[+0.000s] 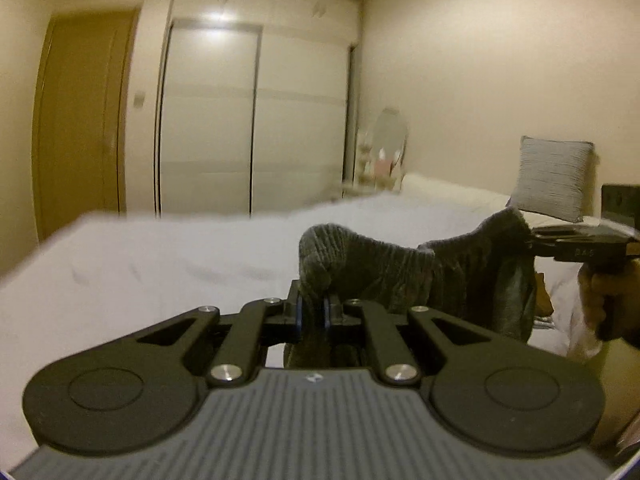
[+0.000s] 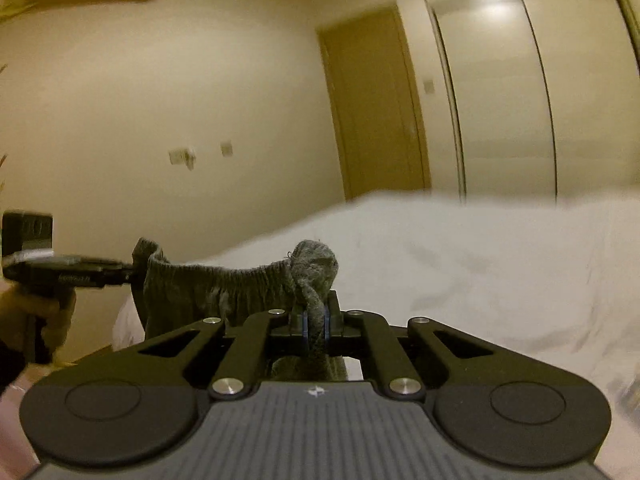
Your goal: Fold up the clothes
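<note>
A dark grey knitted garment with an elastic waistband hangs stretched between my two grippers above a white bed. My left gripper is shut on one bunched end of it. My right gripper is shut on the other bunched end. In the left wrist view the right gripper shows at the right edge, pinching the garment's corner. In the right wrist view the left gripper shows at the left, pinching the waistband. The garment's lower part hangs below, partly hidden by the gripper bodies.
The white bed spreads ahead and below. A grey pillow leans on the wall at its head. White sliding wardrobes and a wooden door stand beyond the bed. A small mirror table stands in the corner.
</note>
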The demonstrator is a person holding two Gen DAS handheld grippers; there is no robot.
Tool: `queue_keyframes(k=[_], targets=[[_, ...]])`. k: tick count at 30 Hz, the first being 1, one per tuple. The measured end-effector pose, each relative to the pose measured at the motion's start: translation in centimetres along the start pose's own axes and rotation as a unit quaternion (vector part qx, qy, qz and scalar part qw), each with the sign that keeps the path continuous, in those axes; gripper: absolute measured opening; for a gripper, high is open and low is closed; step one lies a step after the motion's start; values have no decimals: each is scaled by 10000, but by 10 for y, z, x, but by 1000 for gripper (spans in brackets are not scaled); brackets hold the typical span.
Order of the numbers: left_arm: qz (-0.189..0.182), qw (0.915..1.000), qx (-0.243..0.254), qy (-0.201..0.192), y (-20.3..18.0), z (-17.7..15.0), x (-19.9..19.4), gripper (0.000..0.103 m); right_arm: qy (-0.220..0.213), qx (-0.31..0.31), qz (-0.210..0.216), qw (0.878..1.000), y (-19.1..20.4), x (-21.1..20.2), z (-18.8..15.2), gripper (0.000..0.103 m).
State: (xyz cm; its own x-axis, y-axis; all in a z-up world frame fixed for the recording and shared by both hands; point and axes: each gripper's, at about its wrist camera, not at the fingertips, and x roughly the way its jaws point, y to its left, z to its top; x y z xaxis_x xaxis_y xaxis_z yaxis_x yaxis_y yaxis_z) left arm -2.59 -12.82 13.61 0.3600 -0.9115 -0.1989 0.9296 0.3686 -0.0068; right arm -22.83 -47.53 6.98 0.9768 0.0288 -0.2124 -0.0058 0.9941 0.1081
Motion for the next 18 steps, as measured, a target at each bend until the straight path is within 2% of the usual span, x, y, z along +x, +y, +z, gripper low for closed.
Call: queue_keyframes(k=[3,6,9,14,18], targets=[[-73,9995,250,-186,-14,17,-8,7,-388,-410,-128,9983,16,-27,18,5],[-212,9991,324,-158,-22,18,-3,7,-313,-442,-222,9983,14,-37,18,4],[-299,9990,323,21,-27,10,13,7,-259,-154,-302,9991,6,-40,12,4],[-397,9986,316,158,-8,19,67,7,-177,-367,-467,9981,-6,-43,19,4],[-407,9981,376,269,29,29,142,7,-45,-589,-587,9965,-44,-2,39,4]])
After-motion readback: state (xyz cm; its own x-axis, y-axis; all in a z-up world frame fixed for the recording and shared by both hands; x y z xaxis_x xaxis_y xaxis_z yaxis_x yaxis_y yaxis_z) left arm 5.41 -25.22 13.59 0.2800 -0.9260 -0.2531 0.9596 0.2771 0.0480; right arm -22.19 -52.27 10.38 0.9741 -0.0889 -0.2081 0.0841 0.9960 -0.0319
